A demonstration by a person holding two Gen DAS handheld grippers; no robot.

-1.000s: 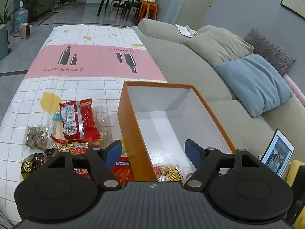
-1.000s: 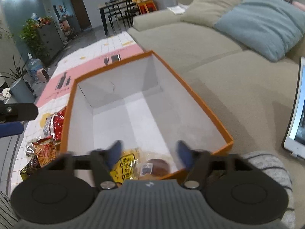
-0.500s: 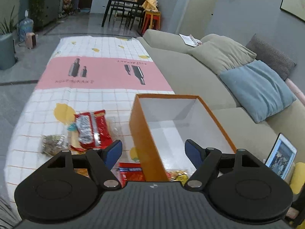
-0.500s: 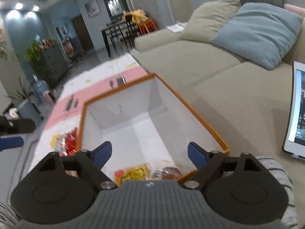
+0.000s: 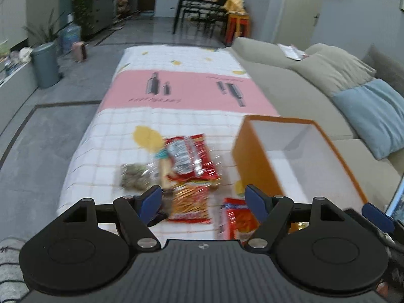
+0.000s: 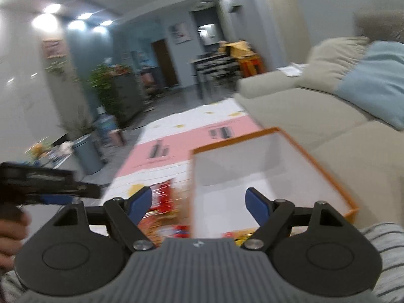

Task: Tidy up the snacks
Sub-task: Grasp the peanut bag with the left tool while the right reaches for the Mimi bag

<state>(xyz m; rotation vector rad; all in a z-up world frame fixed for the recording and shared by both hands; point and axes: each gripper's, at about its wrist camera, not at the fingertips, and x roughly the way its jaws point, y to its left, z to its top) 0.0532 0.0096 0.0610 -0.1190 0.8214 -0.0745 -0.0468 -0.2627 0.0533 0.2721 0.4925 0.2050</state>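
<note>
From the left wrist view, the left tool (image 5: 203, 198) is hanging released and empty above the bench draped in a white-checked, pink-banded tablecloth (image 5: 176, 116). Below it a loose cluster of snack packets is waiting: a glossy red foil packet (image 5: 190, 156), an orange-patterned crisp bag (image 5: 190, 203), a clear bag of greenish-brown nibbles (image 5: 133, 176) and a small red packet (image 5: 236, 218) lying just beside the orange-sided, white-lined cardboard box (image 5: 255, 159). The box floor visible here is looking bare (its near end is hidden behind the tool), so most of the sorting seems left to do.

From the right wrist view, the right tool (image 6: 199, 203) is likewise spread wide, gripping nothing, and pointing over the box's (image 6: 325, 169) near left corner. This heavily blurred view is showing what the other cannot: yellow and red wrappers (image 6: 238, 236) sitting at the box's near end, suggesting a few snacks are already stowed. It is also showing the left tool (image 6: 45, 184) from the side, off to the left.
</note>
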